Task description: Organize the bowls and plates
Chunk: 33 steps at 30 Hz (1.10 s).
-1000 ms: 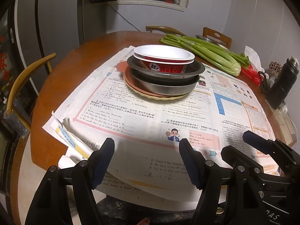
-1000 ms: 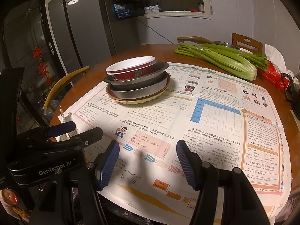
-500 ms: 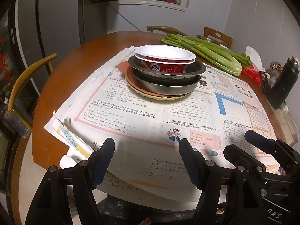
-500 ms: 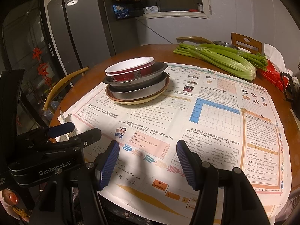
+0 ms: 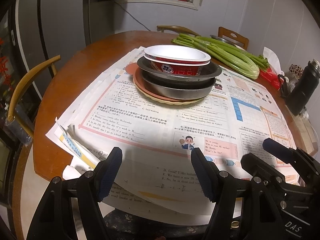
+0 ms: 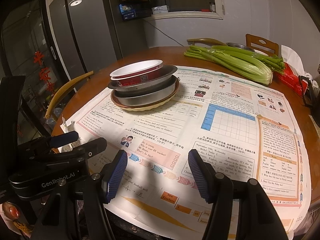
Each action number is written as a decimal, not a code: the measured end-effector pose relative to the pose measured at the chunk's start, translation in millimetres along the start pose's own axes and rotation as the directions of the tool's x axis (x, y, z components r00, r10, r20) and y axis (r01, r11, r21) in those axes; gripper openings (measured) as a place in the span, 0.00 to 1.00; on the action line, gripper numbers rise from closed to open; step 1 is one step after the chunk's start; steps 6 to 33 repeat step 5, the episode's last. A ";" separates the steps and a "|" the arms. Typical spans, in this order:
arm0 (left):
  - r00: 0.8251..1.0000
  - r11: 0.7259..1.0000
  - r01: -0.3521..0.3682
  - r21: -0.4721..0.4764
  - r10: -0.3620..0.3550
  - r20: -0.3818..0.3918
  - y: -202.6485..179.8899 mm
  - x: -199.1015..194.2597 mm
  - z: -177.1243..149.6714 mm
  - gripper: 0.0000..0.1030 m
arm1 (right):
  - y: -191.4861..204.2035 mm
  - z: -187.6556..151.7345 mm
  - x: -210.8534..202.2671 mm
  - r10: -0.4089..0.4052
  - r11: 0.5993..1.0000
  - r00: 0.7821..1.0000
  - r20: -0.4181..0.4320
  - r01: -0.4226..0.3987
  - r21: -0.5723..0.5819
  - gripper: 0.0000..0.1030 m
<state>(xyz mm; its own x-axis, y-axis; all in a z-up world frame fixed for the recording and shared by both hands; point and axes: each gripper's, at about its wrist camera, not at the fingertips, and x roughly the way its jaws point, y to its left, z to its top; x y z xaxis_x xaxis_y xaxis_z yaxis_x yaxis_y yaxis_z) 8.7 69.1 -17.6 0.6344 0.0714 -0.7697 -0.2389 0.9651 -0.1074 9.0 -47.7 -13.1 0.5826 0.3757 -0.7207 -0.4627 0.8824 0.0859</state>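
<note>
A stack of dishes stands on the paper-covered round table: a red and white paper bowl [image 5: 177,60] on top, two metal pans [image 5: 180,84] under it, then a pink plate and a cream plate [image 5: 160,100] at the bottom. The stack also shows in the right wrist view [image 6: 144,88], with the bowl [image 6: 138,72] tilted. My left gripper [image 5: 156,172] is open and empty near the table's front edge, well short of the stack. My right gripper [image 6: 158,176] is open and empty, to the right of the left one.
Printed worksheets [image 6: 220,124] cover the table. A celery bunch [image 5: 226,56] lies at the back right, by a red packet [image 5: 270,78] and a black bottle [image 5: 302,88]. Wooden chairs [image 5: 26,86] stand around. A grey fridge [image 6: 90,32] stands at the back left.
Both grippers have crept slightly toward the stack; it sits a touch larger and lower in view. Jaws stay open.
</note>
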 end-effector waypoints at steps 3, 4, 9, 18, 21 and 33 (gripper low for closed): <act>1.000 1.000 0.013 -0.009 -0.013 0.022 7.2 -4.7 17.9 0.71 | -1.4 1.1 -0.1 0.001 1.000 1.000 -0.002 -0.001 -0.002 0.61; 0.999 1.000 0.023 -0.018 -0.022 0.032 13.0 -7.3 28.9 0.71 | -5.0 3.0 -1.4 0.007 1.000 1.000 -0.004 -0.007 0.002 0.61; 0.999 0.999 0.021 -0.024 -0.020 0.044 19.5 -9.3 41.0 0.71 | -9.6 5.5 -3.0 0.014 1.000 1.000 -0.004 -0.014 0.009 0.61; 0.999 0.999 0.021 -0.024 -0.020 0.044 19.5 -9.3 41.0 0.71 | -9.6 5.5 -3.0 0.014 1.000 1.000 -0.004 -0.014 0.009 0.61; 0.999 0.999 0.021 -0.024 -0.020 0.044 19.5 -9.3 41.0 0.71 | -9.6 5.5 -3.0 0.014 1.000 1.000 -0.004 -0.014 0.009 0.61; 0.999 0.999 0.021 -0.024 -0.020 0.044 19.5 -9.3 41.0 0.71 | -9.6 5.5 -3.0 0.014 1.000 1.000 -0.004 -0.014 0.009 0.61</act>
